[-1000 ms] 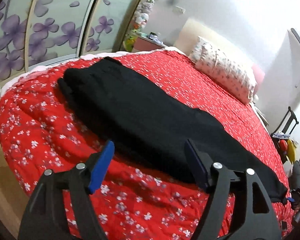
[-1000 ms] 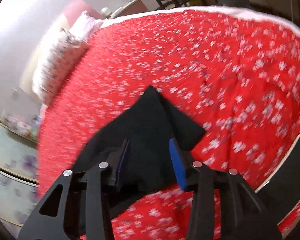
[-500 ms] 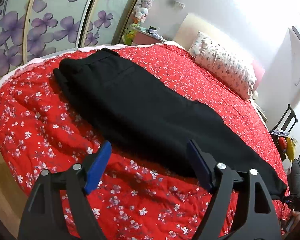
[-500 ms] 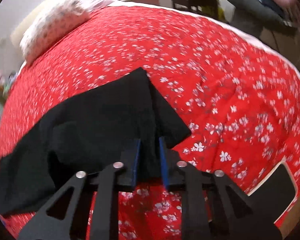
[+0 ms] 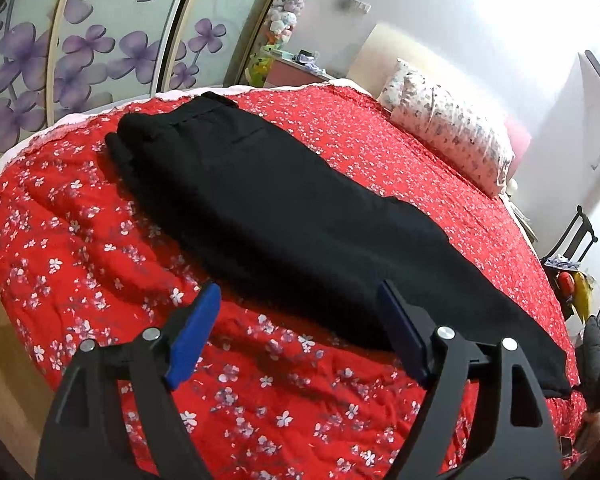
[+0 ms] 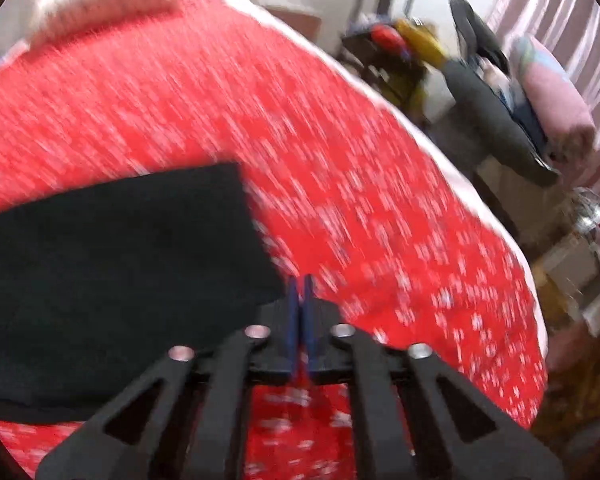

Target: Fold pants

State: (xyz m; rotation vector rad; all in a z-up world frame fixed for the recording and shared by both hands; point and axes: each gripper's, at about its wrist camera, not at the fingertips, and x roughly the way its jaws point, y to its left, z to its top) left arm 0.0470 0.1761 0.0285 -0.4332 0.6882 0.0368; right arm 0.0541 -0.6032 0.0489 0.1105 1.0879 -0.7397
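Black pants lie folded lengthwise on the red flowered bedspread, waistband at the far left, leg ends at the near right. My left gripper is open and empty, just above the near edge of the pants at mid-length. In the blurred right wrist view the leg end of the pants lies left of my right gripper. Its blue pads are pressed together at the hem corner; whether cloth is pinched between them is unclear.
A flowered pillow lies at the head of the bed. Mirrored wardrobe doors with purple flowers stand behind the bed. A chair with clothes and bags and clutter stand off the bed's right edge.
My right gripper has closed from open to pads together and swung right towards the hem corner. My left gripper has stayed open and shifted slightly along the pants' near edge.
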